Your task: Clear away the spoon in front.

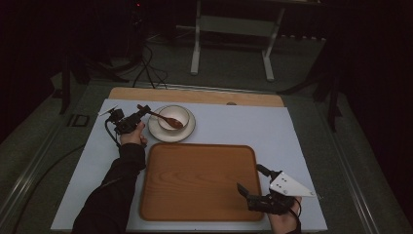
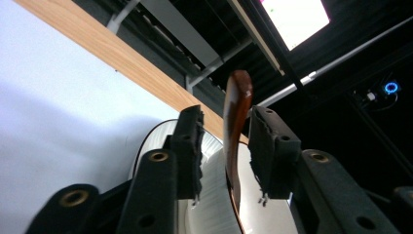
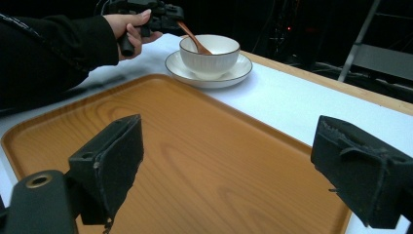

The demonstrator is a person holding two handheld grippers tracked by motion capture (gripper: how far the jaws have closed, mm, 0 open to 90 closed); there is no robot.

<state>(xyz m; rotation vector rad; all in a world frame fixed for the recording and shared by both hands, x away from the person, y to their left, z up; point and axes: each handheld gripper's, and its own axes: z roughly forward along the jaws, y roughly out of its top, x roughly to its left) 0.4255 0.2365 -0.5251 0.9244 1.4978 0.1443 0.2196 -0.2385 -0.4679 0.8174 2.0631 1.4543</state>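
Observation:
A brown wooden spoon (image 1: 168, 120) rests with its head in a white bowl (image 1: 179, 111) on a white saucer (image 1: 187, 132) at the back left. My left gripper (image 1: 143, 111) is at the spoon's handle end. In the left gripper view the spoon (image 2: 237, 112) stands between the jaws, close to one pad with a gap to the other, so the left gripper (image 2: 224, 117) is open. My right gripper (image 1: 249, 178) is open wide over the near right corner of the wooden tray (image 1: 195, 180), nothing between its fingers. The right gripper view shows the bowl (image 3: 209, 56) and spoon (image 3: 195, 41) beyond the tray (image 3: 195, 146).
A pale cloth (image 1: 272, 126) covers the table, with a wooden strip (image 1: 195, 95) along its far edge. Beyond the table a metal stand (image 1: 234, 29) and cables (image 1: 151, 68) sit on the dark floor. The person's sleeve (image 1: 112, 190) lies along the tray's left side.

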